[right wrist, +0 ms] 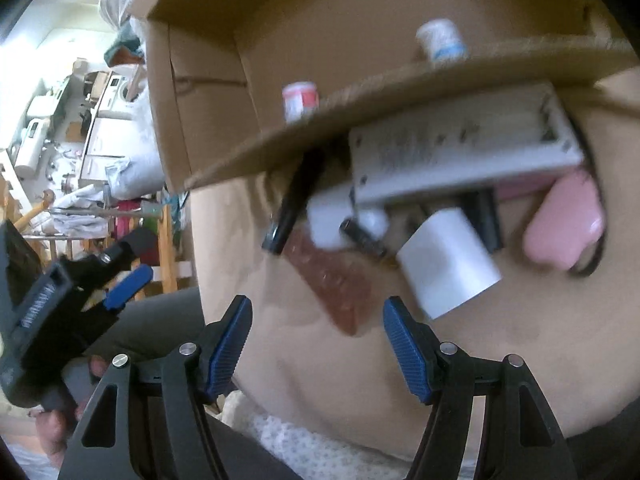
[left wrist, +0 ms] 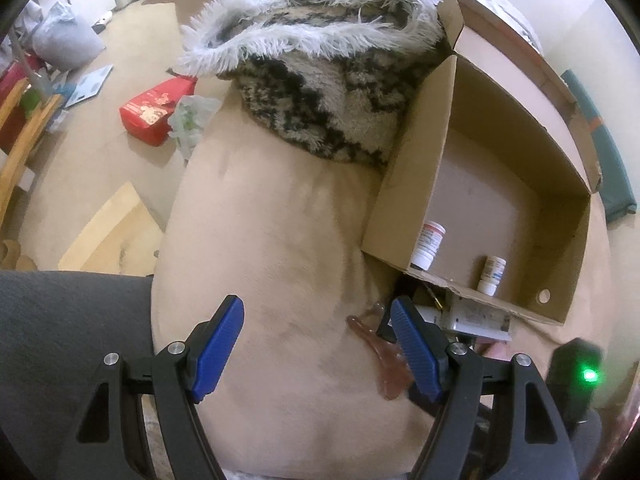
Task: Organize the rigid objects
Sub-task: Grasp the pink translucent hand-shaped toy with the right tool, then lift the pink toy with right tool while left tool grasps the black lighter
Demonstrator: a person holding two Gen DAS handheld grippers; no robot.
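Observation:
An open cardboard box lies on a beige cushion and holds two white pill bottles. The box and bottles also show in the right wrist view. Beside the box's near flap lies a pile: a grey metal case, a white cylinder, a pink object, a black pen-like stick and a brown translucent scraper. The scraper also shows by my left gripper, which is open and empty. My right gripper is open and empty, just short of the scraper.
A fluffy patterned blanket lies on the cushion behind the box. The floor at left holds a red package, a grey bag, a wooden board and wooden chair parts. My left gripper shows in the right view.

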